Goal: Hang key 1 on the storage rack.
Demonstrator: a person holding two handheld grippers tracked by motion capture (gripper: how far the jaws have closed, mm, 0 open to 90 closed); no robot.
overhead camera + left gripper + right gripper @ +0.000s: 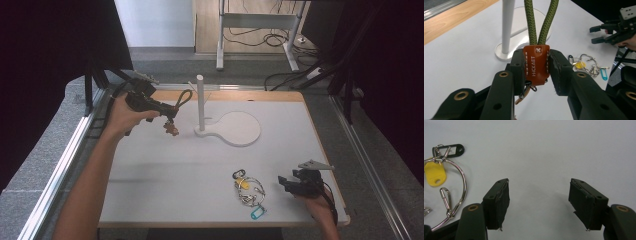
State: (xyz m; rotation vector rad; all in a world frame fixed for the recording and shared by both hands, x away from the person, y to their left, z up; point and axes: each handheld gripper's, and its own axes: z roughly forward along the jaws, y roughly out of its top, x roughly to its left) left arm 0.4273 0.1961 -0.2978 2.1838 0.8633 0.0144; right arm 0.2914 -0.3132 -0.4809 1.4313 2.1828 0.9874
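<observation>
One keychain [536, 63], a brown leather tab on a green cord loop, is clamped in the left gripper [167, 112] at the far left, loop toward the white stand [200, 102], likely for hanging. Near right, the right gripper [539, 203] rests, jaws apart, beside the key ring bunch [248, 191].

Braided green cord [541, 22], glossy tan leather tab [536, 63], shiny metal key ring [459, 182], matt white table [200, 165]

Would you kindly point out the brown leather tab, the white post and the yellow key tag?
brown leather tab [536, 63], left gripper view, middle of its stitched face.
white post [200, 102], high view, mid-shaft.
yellow key tag [434, 173], right gripper view, its flat body.
</observation>
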